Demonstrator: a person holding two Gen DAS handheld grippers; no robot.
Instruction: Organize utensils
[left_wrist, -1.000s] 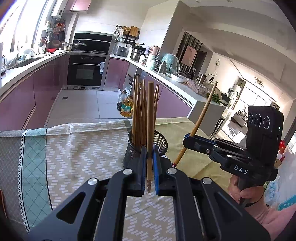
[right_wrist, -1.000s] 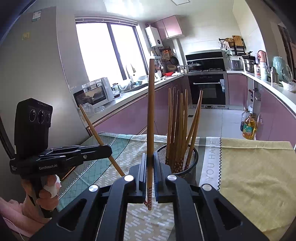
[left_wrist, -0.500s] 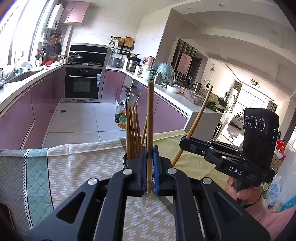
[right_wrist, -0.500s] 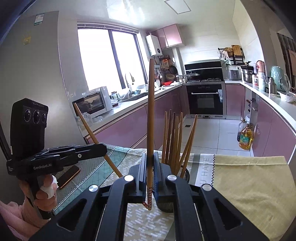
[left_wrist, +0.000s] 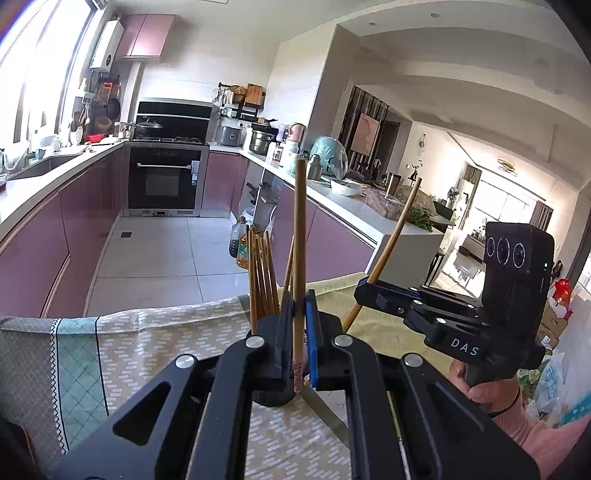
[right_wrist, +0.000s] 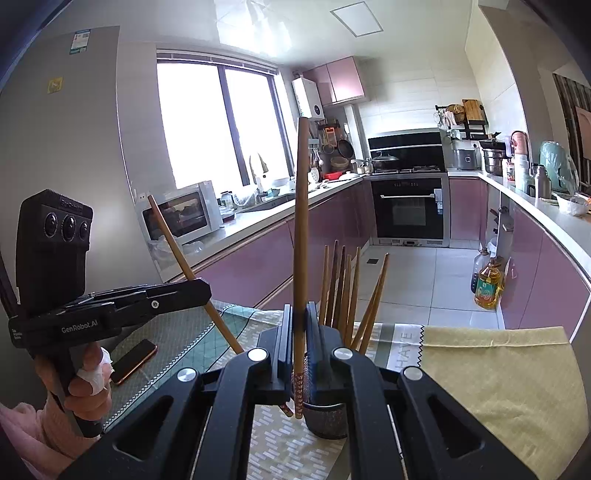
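Left gripper (left_wrist: 300, 328): jaws closed on single wooden chopstick (left_wrist: 299, 236), held upright, patterned lower end showing below pads. Right gripper (right_wrist: 300, 332): jaws closed on second chopstick (right_wrist: 301, 221), also upright. Each gripper visible in other's view, chopstick slanting through clamped tips. Mesh holder (right_wrist: 327, 415) with remaining chopsticks (right_wrist: 341, 284) stands on patterned tablecloth (left_wrist: 155, 339), just beyond both grippers. Phone (right_wrist: 133, 361) lies on cloth at near left. Kitchen counters far behind.

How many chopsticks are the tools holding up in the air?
2. One chopstick stands upright in the shut left tool. The other chopstick stands upright in the shut right tool. More chopsticks sit in the mesh holder, not held.
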